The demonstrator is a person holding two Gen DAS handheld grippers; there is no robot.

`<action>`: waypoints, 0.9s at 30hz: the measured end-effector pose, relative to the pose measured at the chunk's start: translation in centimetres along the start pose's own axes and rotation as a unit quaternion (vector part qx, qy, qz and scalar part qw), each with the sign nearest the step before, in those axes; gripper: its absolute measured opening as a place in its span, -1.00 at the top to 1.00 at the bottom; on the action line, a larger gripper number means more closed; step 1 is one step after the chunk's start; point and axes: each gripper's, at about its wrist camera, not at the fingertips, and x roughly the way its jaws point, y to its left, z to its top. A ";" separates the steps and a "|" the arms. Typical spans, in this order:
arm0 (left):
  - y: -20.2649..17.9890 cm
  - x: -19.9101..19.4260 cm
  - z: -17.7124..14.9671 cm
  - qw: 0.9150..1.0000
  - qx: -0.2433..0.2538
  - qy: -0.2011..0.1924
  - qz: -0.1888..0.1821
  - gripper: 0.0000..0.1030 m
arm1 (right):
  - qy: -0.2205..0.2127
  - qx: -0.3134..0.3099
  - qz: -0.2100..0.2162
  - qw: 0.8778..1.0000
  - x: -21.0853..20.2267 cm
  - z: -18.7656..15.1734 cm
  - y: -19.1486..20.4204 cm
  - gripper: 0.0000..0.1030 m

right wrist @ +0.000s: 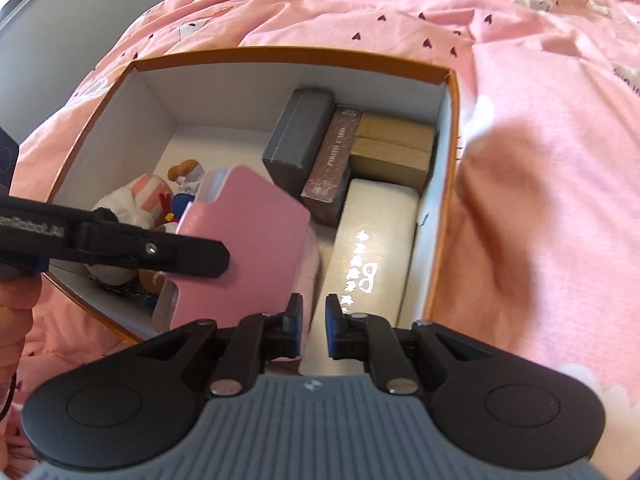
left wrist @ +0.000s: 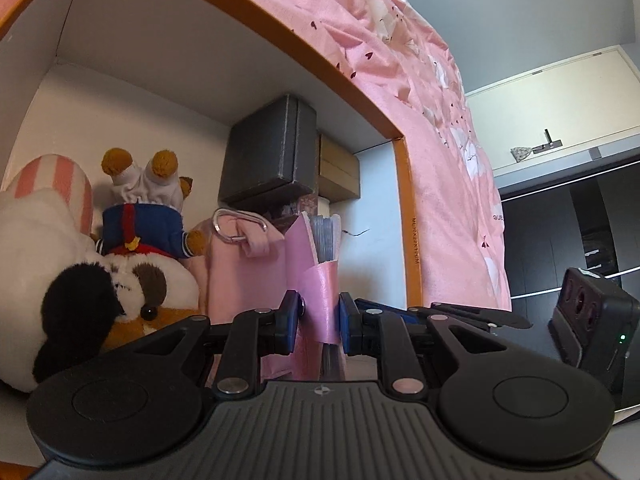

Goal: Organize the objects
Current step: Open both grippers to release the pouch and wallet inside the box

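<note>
My left gripper (left wrist: 319, 318) is shut on a pink album (left wrist: 316, 276) and holds it upright inside an orange-rimmed storage box (left wrist: 410, 216). The right wrist view shows the same pink album (right wrist: 248, 240) tilted over the box (right wrist: 450, 184), with the left gripper's finger (right wrist: 192, 254) across it. My right gripper (right wrist: 314, 332) hovers above the box's near side, jaws nearly closed with a narrow gap and nothing between them. Plush toys (left wrist: 100, 260) lie in the box's left part and also show in the right wrist view (right wrist: 140, 204).
A grey box (right wrist: 300, 136), a brown photo card box (right wrist: 332, 164), tan cartons (right wrist: 394, 148) and a white case (right wrist: 372, 248) fill the box's right side. A pink pouch with a metal clip (left wrist: 240, 228) stands beside the album. Pink bedding (right wrist: 540, 160) surrounds everything.
</note>
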 end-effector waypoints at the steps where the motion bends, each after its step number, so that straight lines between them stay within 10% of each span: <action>1: 0.1 0.1 -0.1 1.000 -0.002 0.002 0.005 0.55 | -0.002 -0.002 -0.004 1.000 -0.1 -0.4 0.2 0.76; 15: -3.0 0.6 -1.7 0.979 0.095 -0.008 0.181 0.27 | -0.011 -0.005 -0.012 1.000 -0.6 -0.9 0.4 0.70; 27: -7.0 -1.1 -4.2 0.951 0.197 -0.054 0.233 0.05 | -0.046 -0.008 -0.019 0.999 -3.2 -2.1 1.0 0.51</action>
